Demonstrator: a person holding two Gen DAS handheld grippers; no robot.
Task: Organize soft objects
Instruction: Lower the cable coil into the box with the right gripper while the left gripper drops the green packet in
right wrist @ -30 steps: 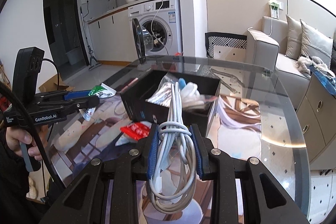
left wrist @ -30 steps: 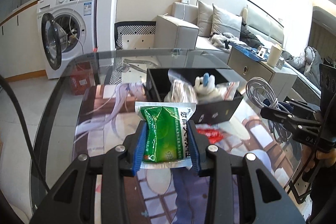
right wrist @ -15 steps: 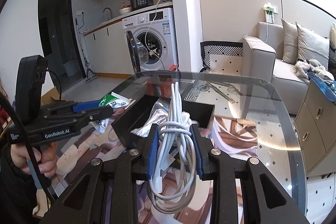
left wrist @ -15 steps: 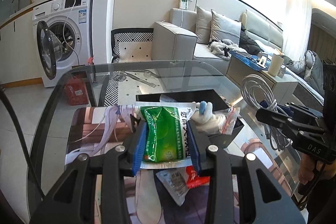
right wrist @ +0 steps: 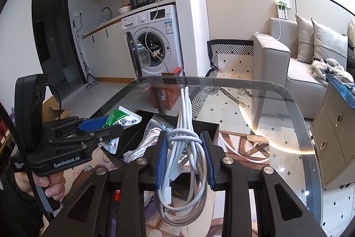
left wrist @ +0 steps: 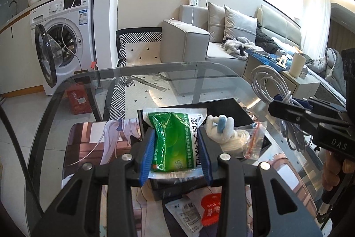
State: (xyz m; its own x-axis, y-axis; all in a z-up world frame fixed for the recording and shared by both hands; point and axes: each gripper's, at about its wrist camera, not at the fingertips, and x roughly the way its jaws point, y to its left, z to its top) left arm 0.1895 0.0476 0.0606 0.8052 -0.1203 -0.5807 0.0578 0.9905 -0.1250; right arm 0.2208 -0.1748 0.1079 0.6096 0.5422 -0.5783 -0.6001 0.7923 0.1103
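Observation:
My left gripper (left wrist: 175, 154) is shut on a green and white sachet (left wrist: 175, 141) and holds it above the near left part of the black box (left wrist: 230, 106). The sachet also shows in the right wrist view (right wrist: 121, 119). My right gripper (right wrist: 184, 161) is shut on a coiled white cable (right wrist: 184, 148) and holds it over the box (right wrist: 208, 128). The cable shows at the right in the left wrist view (left wrist: 270, 81). Inside the box lie a white and blue soft toy (left wrist: 219, 126), a coiled white cord (left wrist: 235, 141) and a clear zip bag (left wrist: 253, 143).
A red and white sachet (left wrist: 199, 210) lies on the printed mat (left wrist: 88, 143) in front of the box. The glass table (right wrist: 277, 121) has a rounded far edge. A washing machine (left wrist: 62, 37) and a grey sofa (left wrist: 199, 37) stand beyond it.
Both grippers have risen and moved forward over the box with their loads. The box now sits lower and closer under both views.

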